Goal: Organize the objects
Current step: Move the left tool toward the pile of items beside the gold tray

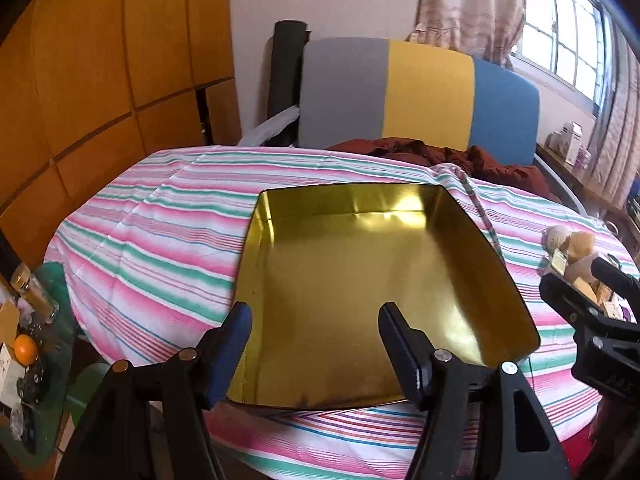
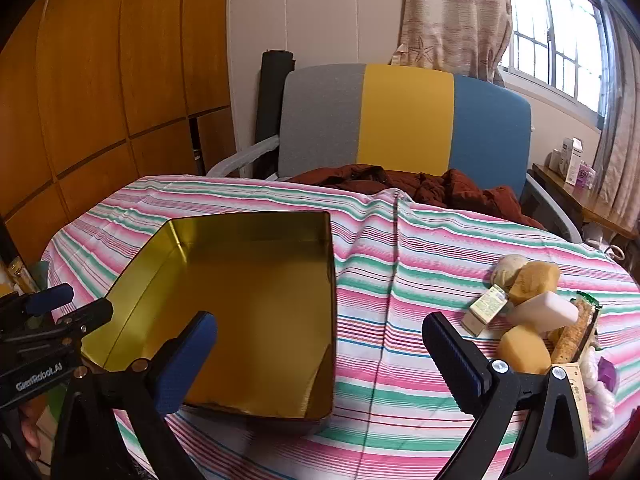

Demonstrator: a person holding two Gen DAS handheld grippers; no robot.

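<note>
Wood-panel wall [image 2: 100,80] on left, barred window [image 2: 560,40] with curtain [image 2: 452,12] on right, daylight in. Grey-yellow-blue chair [image 2: 404,120] behind striped table [image 2: 440,240].

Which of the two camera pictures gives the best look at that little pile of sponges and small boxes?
The right wrist view. The pile of sponges and small boxes lies in plain sight on the striped tablecloth, so separate pieces can be told apart. In the left wrist view the pile sits at the frame's edge, partly behind the right gripper.

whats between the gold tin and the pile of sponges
Only bare striped tablecloth, seen in the right wrist view, separates the gold tin from the pile of sponges; the open right gripper hovers above that stretch.
</note>
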